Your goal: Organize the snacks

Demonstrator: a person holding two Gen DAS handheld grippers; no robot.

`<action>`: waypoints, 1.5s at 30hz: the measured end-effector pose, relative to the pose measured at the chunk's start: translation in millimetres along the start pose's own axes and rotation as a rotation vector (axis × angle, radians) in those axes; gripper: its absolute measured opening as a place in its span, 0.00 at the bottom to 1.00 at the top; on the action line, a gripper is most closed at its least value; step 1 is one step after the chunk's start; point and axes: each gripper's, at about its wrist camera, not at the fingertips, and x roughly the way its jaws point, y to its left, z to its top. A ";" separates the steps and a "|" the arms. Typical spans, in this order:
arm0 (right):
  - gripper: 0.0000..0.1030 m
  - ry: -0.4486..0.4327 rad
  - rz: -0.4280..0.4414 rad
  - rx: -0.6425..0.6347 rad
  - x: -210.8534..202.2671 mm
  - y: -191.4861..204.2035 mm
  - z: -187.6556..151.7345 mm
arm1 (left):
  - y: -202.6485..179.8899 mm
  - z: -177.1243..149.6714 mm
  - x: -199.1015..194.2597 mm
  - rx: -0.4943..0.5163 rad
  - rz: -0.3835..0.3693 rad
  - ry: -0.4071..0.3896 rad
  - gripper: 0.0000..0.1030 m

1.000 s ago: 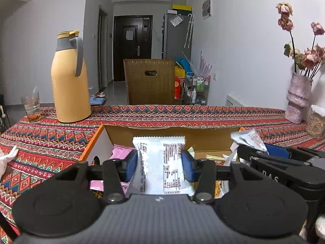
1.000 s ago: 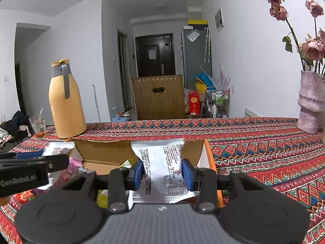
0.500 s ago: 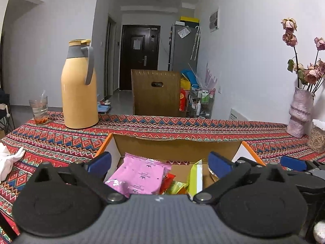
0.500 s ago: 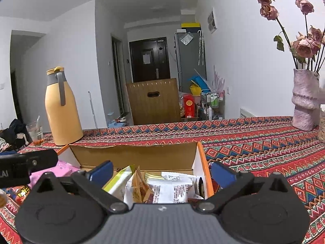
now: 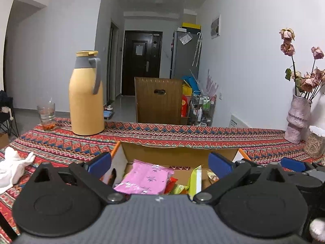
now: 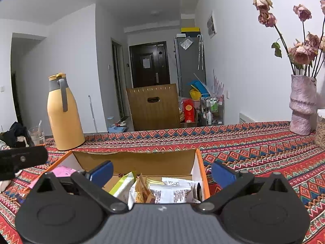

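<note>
An open cardboard box (image 5: 178, 154) (image 6: 134, 159) with orange-edged flaps sits on the patterned tablecloth and holds several snack packets. A pink packet (image 5: 145, 178) lies at its left, a yellow-green one (image 5: 195, 180) stands beside it. White printed packets (image 6: 172, 192) lie at the box's right end, next to a green-white one (image 6: 121, 186). My left gripper (image 5: 160, 163) hangs open above the box's left half, nothing between its blue pads. My right gripper (image 6: 161, 171) stands open above the right half, also empty. The right gripper's blue pad (image 5: 292, 163) shows at the left view's right edge.
A yellow thermos jug (image 5: 86, 95) and a glass (image 5: 46, 116) stand at the back left of the table. A pink vase of dried roses (image 6: 302, 103) and a jar (image 6: 321, 130) stand at the right. A white cloth (image 5: 14, 168) lies at the left. A wooden chair back (image 5: 159, 99) rises behind the table.
Both grippers let go of their white packets, opened wide and lifted back a little. The packets now lie in the box.
</note>
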 end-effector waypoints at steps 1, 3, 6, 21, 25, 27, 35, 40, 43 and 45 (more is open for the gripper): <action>1.00 -0.002 0.000 -0.002 -3.8 0.3 0.0 | 2.0 -0.4 -5.5 0.001 0.002 -0.001 1.00; 1.00 -0.002 0.003 -0.002 -14.7 0.9 -1.1 | 5.2 -1.5 -15.7 0.003 0.000 -0.002 1.00; 1.00 0.001 0.008 -0.009 -31.5 3.0 -4.6 | 10.7 -6.1 -34.6 0.007 -0.011 0.001 1.00; 1.00 0.042 0.052 -0.041 -137.6 15.9 -49.3 | 37.4 -59.0 -113.4 0.044 -0.045 0.058 1.00; 1.00 0.065 0.056 -0.047 -158.1 17.9 -63.6 | 45.3 -76.1 -126.1 0.048 -0.054 0.091 1.00; 1.00 0.080 0.056 -0.049 -165.4 19.3 -70.7 | 47.8 -84.3 -132.2 0.048 -0.056 0.104 1.00; 1.00 0.143 0.056 -0.040 -182.7 18.9 -96.2 | 55.6 -108.1 -143.7 0.022 -0.083 0.169 1.00; 1.00 0.182 0.053 -0.040 -186.7 17.8 -110.0 | 55.6 -116.3 -145.9 0.024 -0.094 0.196 1.00; 1.00 0.194 0.047 -0.038 -187.3 16.8 -114.5 | 54.0 -119.5 -147.2 0.026 -0.103 0.204 1.00; 1.00 0.197 0.045 -0.035 -188.3 16.2 -115.7 | 53.0 -120.7 -147.5 0.026 -0.107 0.208 1.00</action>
